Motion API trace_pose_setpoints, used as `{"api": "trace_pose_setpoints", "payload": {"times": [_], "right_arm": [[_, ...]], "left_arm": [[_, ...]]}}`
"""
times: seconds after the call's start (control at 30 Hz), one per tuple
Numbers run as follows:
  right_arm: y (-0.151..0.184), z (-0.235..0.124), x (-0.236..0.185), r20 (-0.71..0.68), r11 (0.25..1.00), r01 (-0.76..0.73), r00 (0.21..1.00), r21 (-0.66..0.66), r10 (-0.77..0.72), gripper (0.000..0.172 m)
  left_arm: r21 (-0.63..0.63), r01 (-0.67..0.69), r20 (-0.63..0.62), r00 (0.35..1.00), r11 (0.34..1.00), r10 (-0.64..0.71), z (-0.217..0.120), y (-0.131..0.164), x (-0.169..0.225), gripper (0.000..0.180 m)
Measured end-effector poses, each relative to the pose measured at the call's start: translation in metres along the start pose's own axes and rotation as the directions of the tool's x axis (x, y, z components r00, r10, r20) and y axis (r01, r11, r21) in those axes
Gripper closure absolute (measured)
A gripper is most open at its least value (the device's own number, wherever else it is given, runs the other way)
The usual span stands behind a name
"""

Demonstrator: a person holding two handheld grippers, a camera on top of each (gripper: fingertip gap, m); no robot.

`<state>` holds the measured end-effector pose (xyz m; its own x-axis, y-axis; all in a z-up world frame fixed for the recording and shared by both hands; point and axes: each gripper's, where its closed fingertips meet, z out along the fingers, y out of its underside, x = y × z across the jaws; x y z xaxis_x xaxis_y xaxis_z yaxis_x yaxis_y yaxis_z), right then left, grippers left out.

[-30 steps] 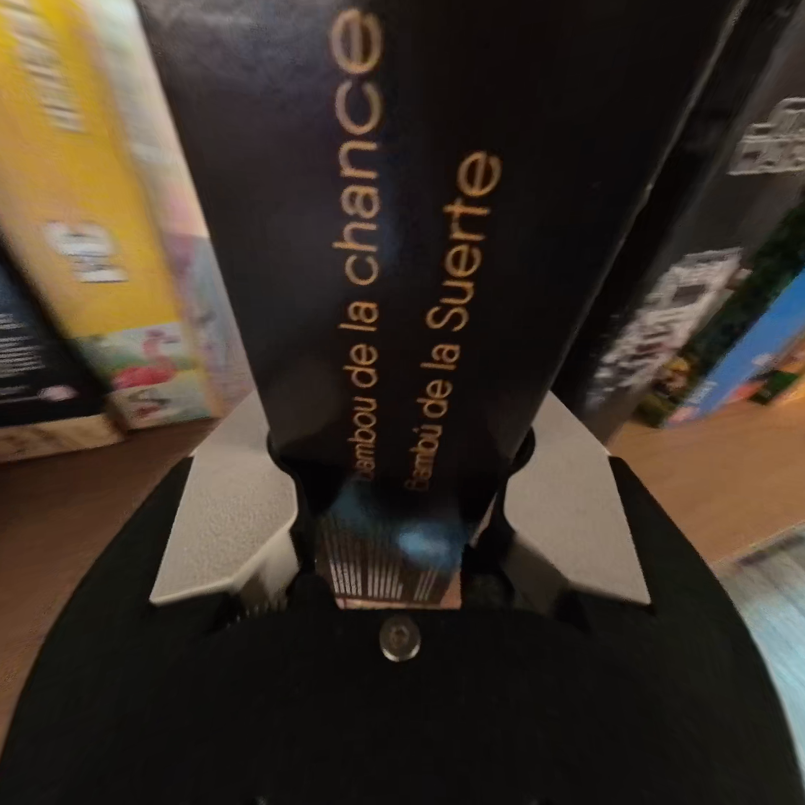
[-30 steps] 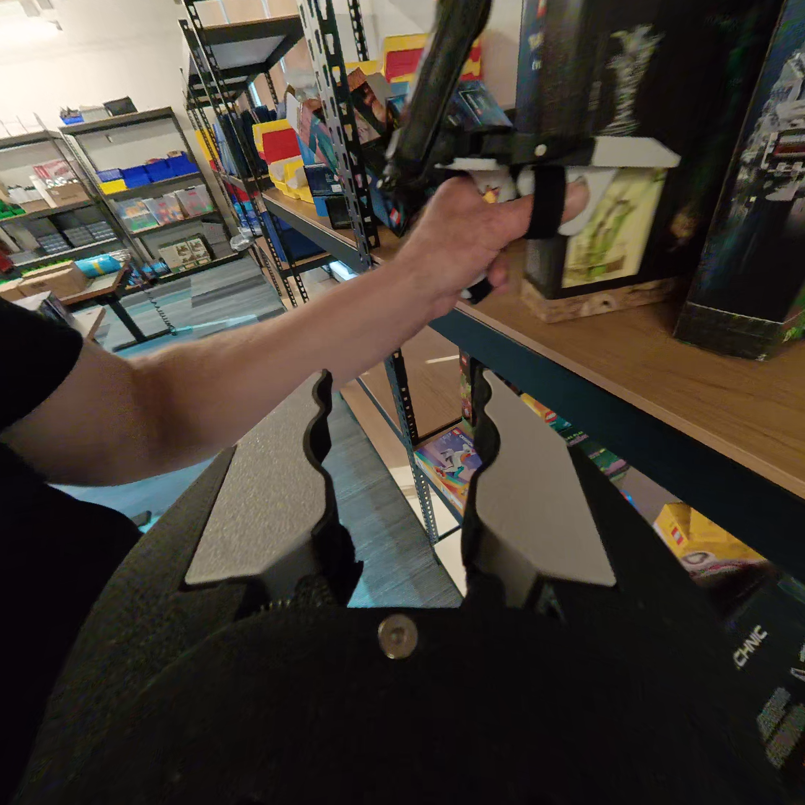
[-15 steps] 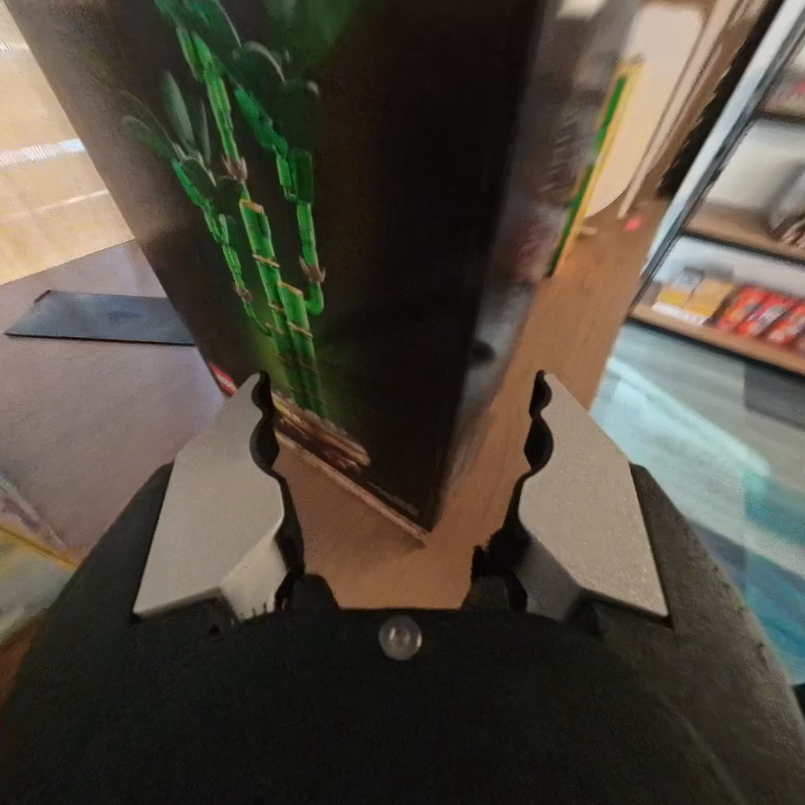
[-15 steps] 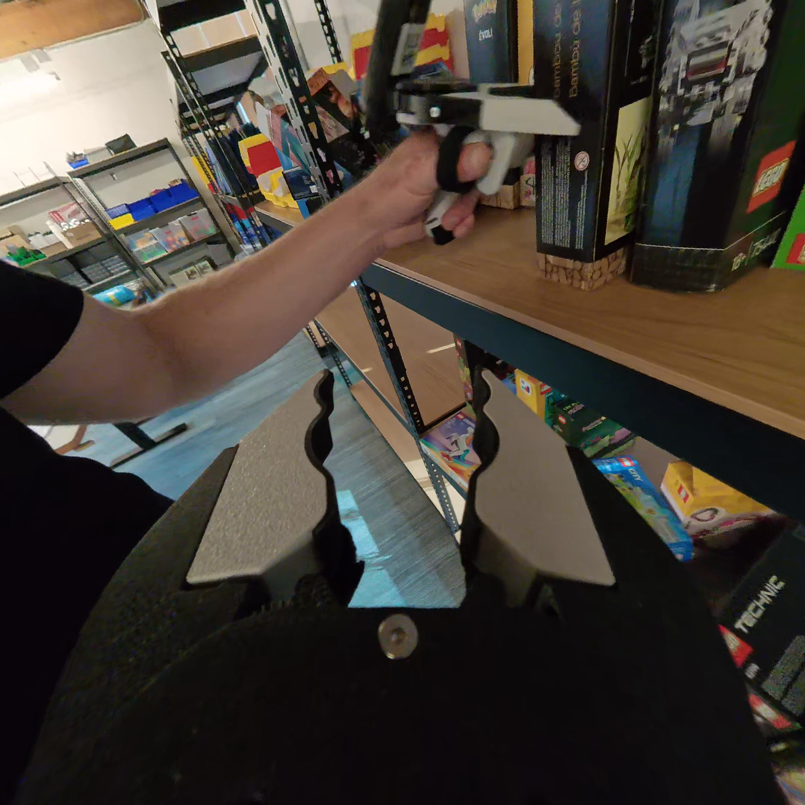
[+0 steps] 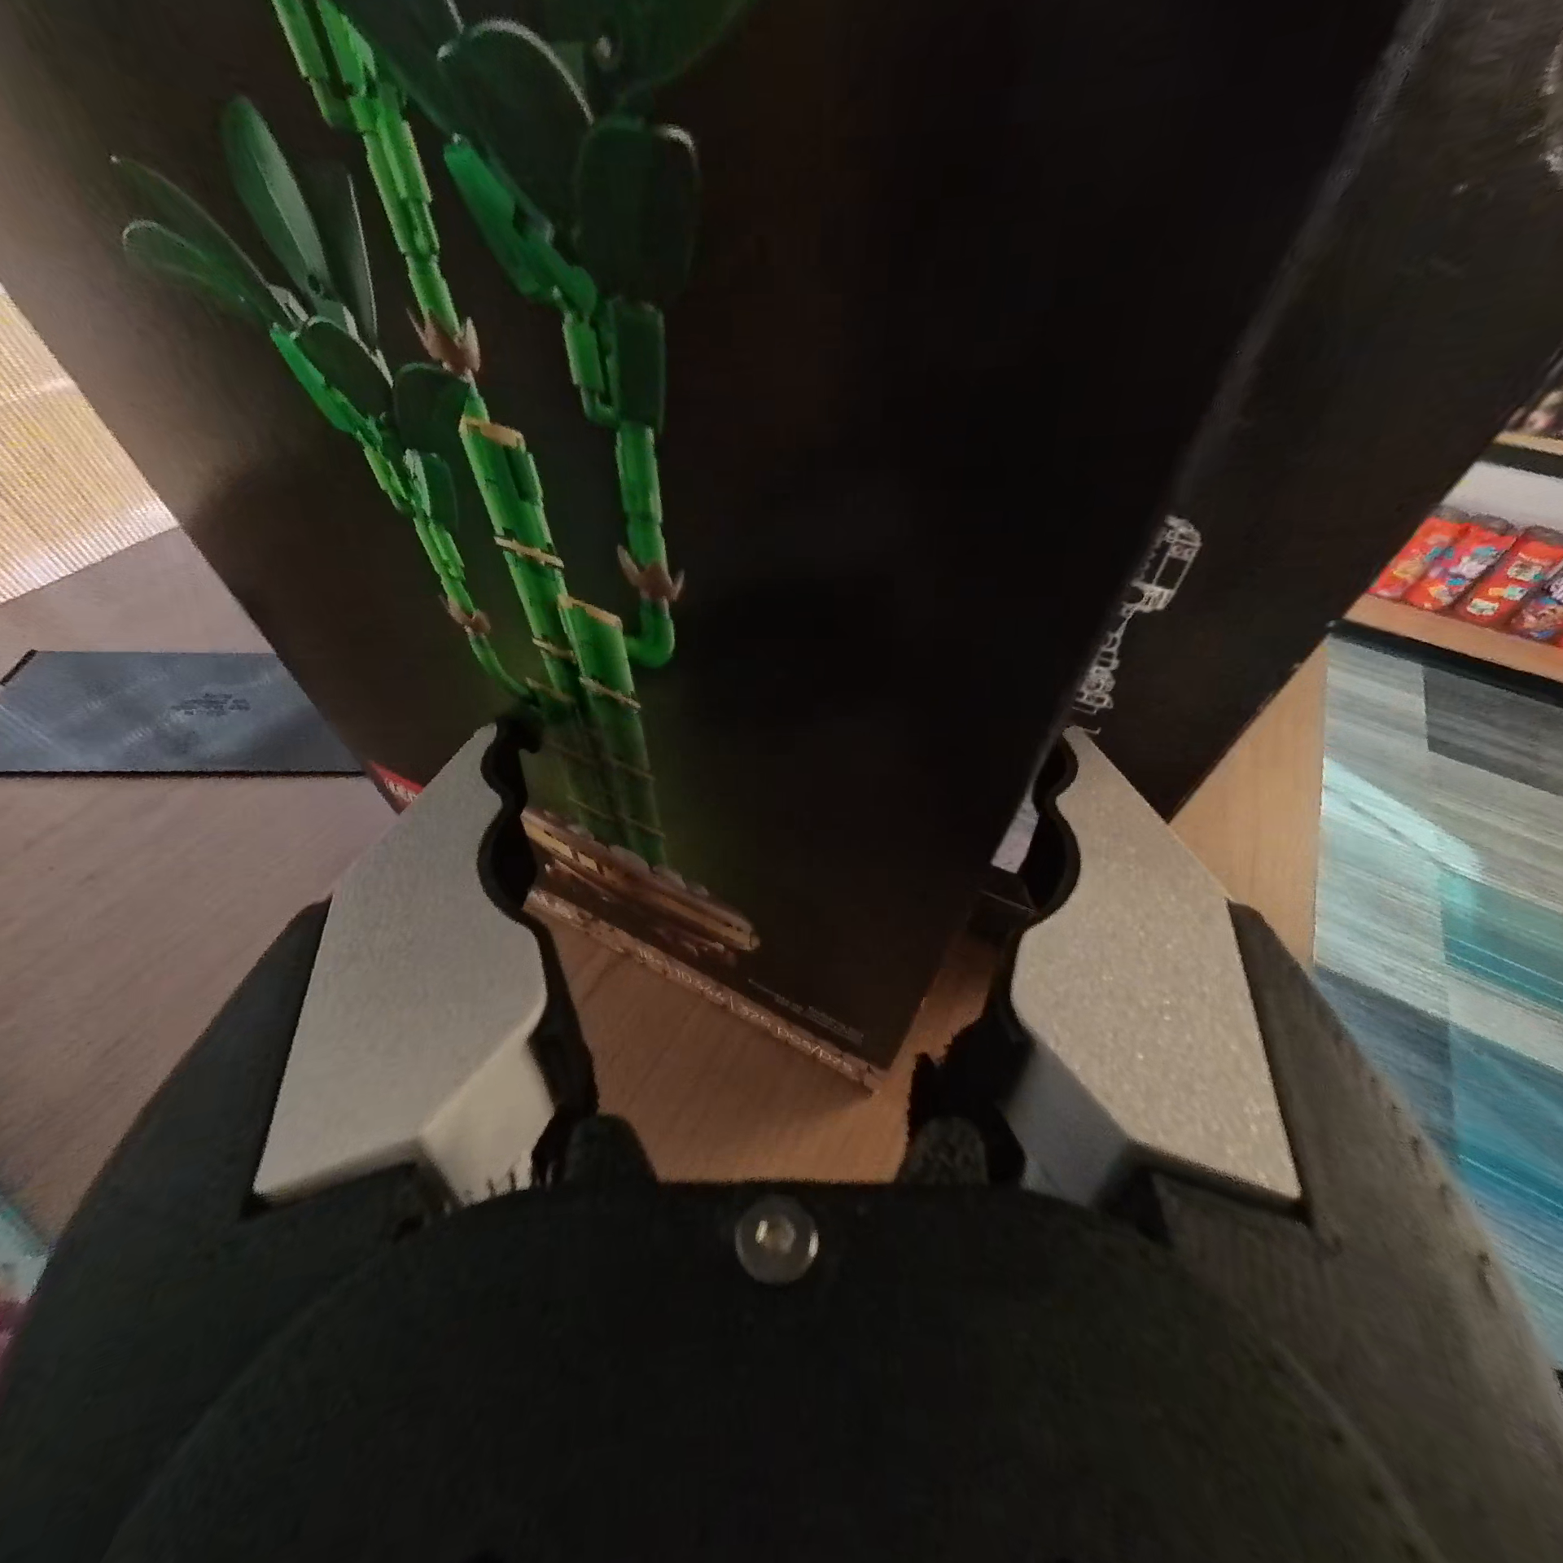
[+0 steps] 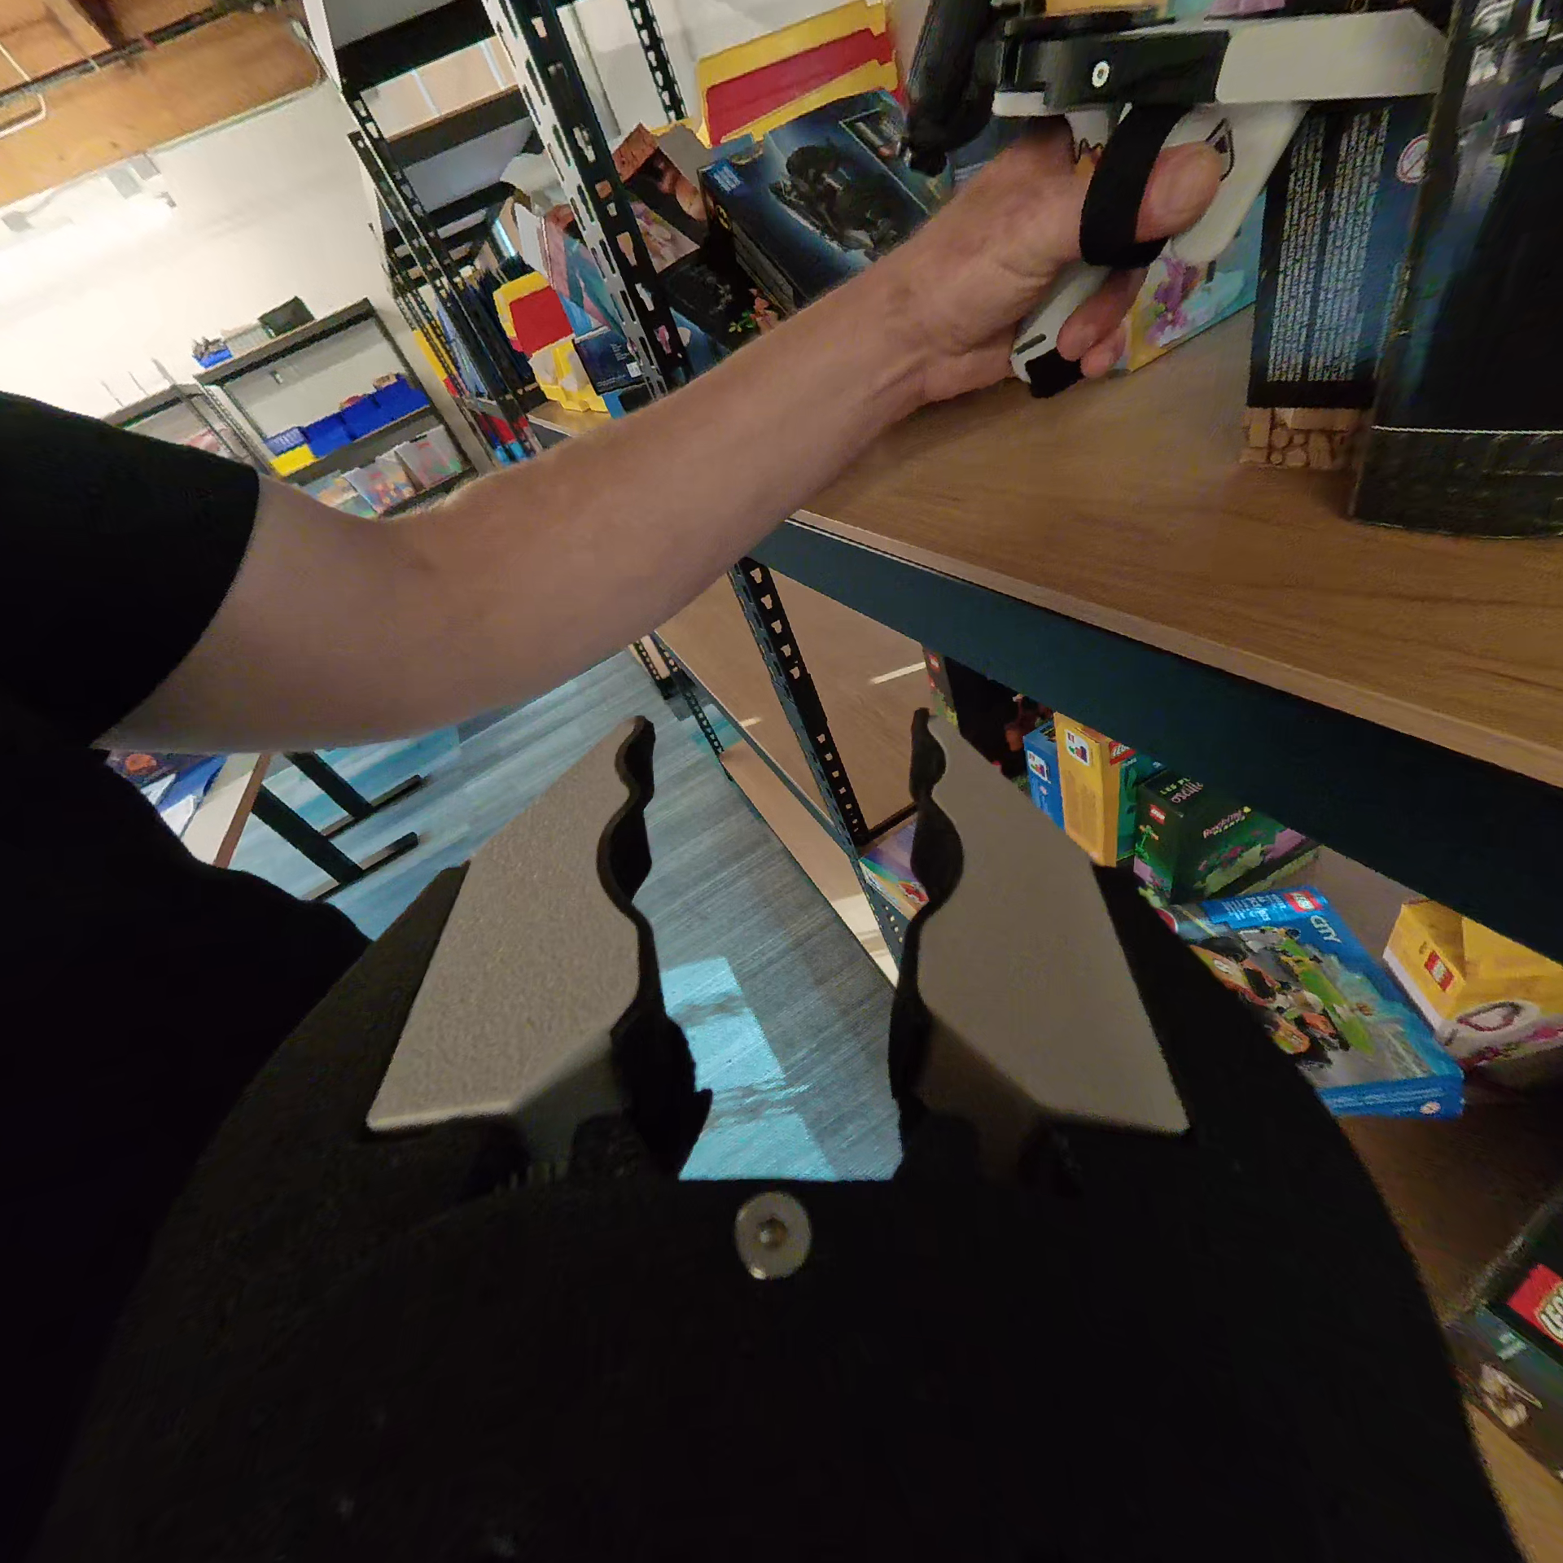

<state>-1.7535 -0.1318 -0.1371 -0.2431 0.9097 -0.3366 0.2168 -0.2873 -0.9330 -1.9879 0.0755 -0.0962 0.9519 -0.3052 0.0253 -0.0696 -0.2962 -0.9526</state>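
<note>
Black cardboard box (image 5: 803, 507), bamboo-printed, stood on the shelf (image 5: 719, 1066) between my left tool's (image 5: 778, 761) spread fingers; contact unclear. It looked light, stiff and slick, best pinched across its narrow sides. My right tool (image 6: 782, 744) gaped empty.

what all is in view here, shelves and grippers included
black box with green bamboo picture: 1, black, standing on the upper shelf
dark box: 1, black, right beside it
shelf board: 1, wood with dark edge, upper right
boxes farther along that shelf: several, dark and pastel
boxes on the lower shelf: several, blue, yellow, green
rack upright: 1 near, dark metal
bins: several, blue and yellow, far rack
floor: grey-blue
arm: 1, black sleeve, reaching to the shelf
left gripper: spread wide around the bamboo box's corner
right gripper: open, empty, below the shelf
</note>
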Motion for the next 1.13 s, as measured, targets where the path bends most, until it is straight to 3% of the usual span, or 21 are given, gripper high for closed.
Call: {"api": "trace_pose_setpoints", "payload": {"times": [0.13,0.23,0.3,0.37,0.43,0.53,0.6,0.7,0.77,0.9,1.0,1.03,1.07,1.13], "right_arm": [[-0.007,0.006,0.000,0.007,1.000,0.013,1.000,0.011,-0.013,0.112],[-0.010,0.007,0.000,0.013,1.000,0.017,1.000,0.019,-0.017,0.113],[-0.009,0.008,0.001,0.020,1.000,0.010,1.000,0.020,-0.010,0.113],[-0.005,0.009,0.001,0.028,1.000,0.001,1.000,0.009,-0.001,0.114],[-0.003,0.013,0.001,0.042,1.000,-0.004,0.999,0.003,0.003,0.114],[-0.006,0.019,-0.005,0.066,1.000,0.014,0.998,0.006,-0.014,0.114],[-0.009,0.021,-0.009,0.080,1.000,0.023,0.997,0.016,-0.024,0.114],[-0.007,0.020,-0.011,0.090,1.000,0.020,0.996,0.024,-0.023,0.114],[-0.003,0.016,-0.009,0.087,1.000,0.008,0.996,0.023,-0.010,0.114],[0.004,0.007,-0.002,0.076,1.000,-0.018,0.997,0.021,0.016,0.116],[0.004,0.000,0.004,0.059,1.000,-0.015,0.998,0.025,0.014,0.116],[0.004,-0.002,0.006,0.057,0.999,-0.019,0.998,0.030,0.017,0.116],[0.004,-0.004,0.007,0.057,0.999,-0.025,0.998,0.033,0.023,0.116],[0.004,-0.005,0.008,0.064,0.999,-0.033,0.997,0.032,0.031,0.116]], "left_arm": [[0.049,-0.032,0.093,0.995,0.998,0.028,-0.032,-0.005,0.002,0.057],[0.140,-0.108,0.203,0.976,0.984,0.079,-0.087,-0.031,0.002,0.070],[0.163,-0.206,0.364,0.922,0.965,0.135,-0.127,-0.060,-0.015,0.077],[0.087,-0.281,0.537,0.821,0.956,0.193,-0.156,-0.088,-0.042,0.075],[0.035,-0.338,0.594,0.764,0.940,0.253,-0.162,-0.113,-0.060,0.072],[-0.161,-0.364,0.715,0.598,0.918,0.362,-0.166,-0.126,-0.102,0.068],[-0.277,-0.335,0.701,0.571,0.900,0.428,-0.158,-0.120,-0.119,0.075],[-0.465,-0.185,0.686,0.543,0.866,0.484,-0.151,-0.087,-0.145,0.080],[-0.503,-0.225,0.684,0.486,0.834,0.544,-0.147,-0.087,-0.141,0.085],[-0.475,-0.244,0.747,0.396,0.845,0.534,-0.147,-0.093,-0.134,0.093],[-0.296,-0.196,0.836,0.421,0.935,0.353,-0.160,-0.090,-0.125,0.082],[-0.230,-0.182,0.852,0.437,0.956,0.288,-0.163,-0.085,-0.122,0.086],[-0.161,-0.147,0.843,0.494,0.976,0.214,-0.158,-0.076,-0.118,0.093],[-0.035,-0.111,0.836,0.541,0.993,0.090,-0.152,-0.066,-0.118,0.092]]}}
